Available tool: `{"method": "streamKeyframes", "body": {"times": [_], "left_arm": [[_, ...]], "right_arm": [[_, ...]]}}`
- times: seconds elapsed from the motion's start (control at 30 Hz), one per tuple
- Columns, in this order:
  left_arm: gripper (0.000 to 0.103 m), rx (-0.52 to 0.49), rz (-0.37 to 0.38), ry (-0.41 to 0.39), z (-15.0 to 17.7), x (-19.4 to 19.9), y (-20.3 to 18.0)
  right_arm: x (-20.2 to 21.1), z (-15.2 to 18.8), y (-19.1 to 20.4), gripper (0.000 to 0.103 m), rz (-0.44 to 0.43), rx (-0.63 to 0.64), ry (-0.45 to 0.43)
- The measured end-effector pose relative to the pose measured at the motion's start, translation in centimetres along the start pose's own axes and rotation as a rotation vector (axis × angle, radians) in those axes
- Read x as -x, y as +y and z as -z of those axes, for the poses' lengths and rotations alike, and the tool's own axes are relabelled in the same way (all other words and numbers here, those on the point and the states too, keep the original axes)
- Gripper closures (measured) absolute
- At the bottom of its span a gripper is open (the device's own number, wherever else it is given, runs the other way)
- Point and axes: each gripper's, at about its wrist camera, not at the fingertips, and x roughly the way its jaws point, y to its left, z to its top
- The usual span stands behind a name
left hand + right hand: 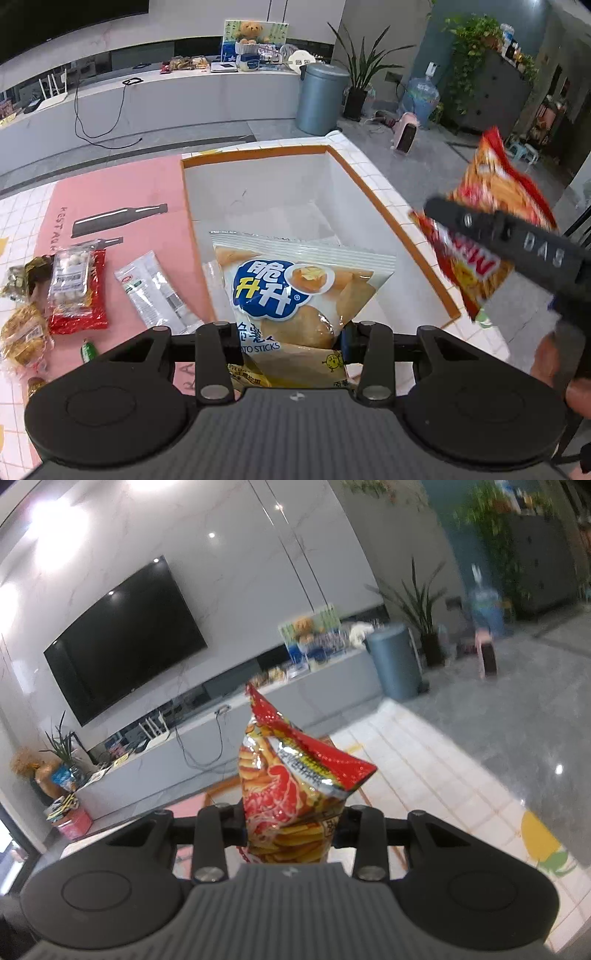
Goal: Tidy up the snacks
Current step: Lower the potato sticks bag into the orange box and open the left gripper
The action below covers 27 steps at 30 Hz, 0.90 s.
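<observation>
My left gripper [291, 341] is shut on a white and yellow bag of potato sticks [295, 291], which hangs over the open white box with an orange rim [354, 173]. My right gripper [293, 823] is shut on a red and orange snack bag [291, 775] held up in the air. In the left wrist view the right gripper [480, 236] comes in from the right with the same red bag [484, 221], above the box's right edge. Inside the box I see only its white floor.
Several small snack packets [77, 288] and a long white packet [155, 295] lie on the pink mat [122, 184] left of the box. The tiled table [373, 166] ends just past the box. A grey bin [321, 98] and plants stand on the floor beyond.
</observation>
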Motion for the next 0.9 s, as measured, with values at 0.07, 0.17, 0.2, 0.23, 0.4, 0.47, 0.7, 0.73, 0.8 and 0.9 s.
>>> {"method": "streamKeyframes", "body": {"times": [0.07,0.17,0.2,0.23,0.4,0.47,0.7,0.73,0.8,0.9], "left_arm": [[0.057,0.017,-0.016,0.010,-0.1,-1.0,-0.3],[0.057,0.042,-0.038,0.024,-0.1,-2.3,-0.6],[0.057,0.050,-0.045,0.030,-0.2,-2.8,-0.6],[0.057,0.062,-0.055,0.035,-0.2,-3.3,-0.6],[0.056,0.057,-0.095,0.016,-0.1,-4.1,-1.1],[0.056,0.060,-0.091,0.013,-0.1,-4.1,-1.2],[0.045,0.182,0.003,0.125,0.0,-5.4,-0.7],[0.043,0.187,-0.012,0.121,0.1,-5.4,-0.7],[0.038,0.177,-0.064,0.089,0.3,-5.2,-0.7],[0.029,0.178,-0.081,0.074,0.3,-4.9,-0.6]], "right_arm": [[-0.8,0.3,-1.4,0.068,0.025,-0.034,0.023],[-1.7,0.9,-2.5,0.068,0.059,-0.062,0.049],[-1.9,1.0,-2.9,0.068,0.067,-0.064,0.055],[-2.1,1.1,-3.0,0.068,0.071,-0.063,0.060],[-3.1,0.7,-2.4,0.068,0.049,-0.054,0.061],[-3.0,1.0,-2.0,0.068,0.046,-0.051,0.062],[-3.3,1.1,-1.6,0.068,0.048,-0.043,0.067],[-3.3,1.2,-1.6,0.068,0.050,-0.043,0.067],[-3.3,1.2,-1.6,0.068,0.056,-0.040,0.070],[-3.5,1.2,-2.1,0.068,0.071,-0.056,0.081]]}}
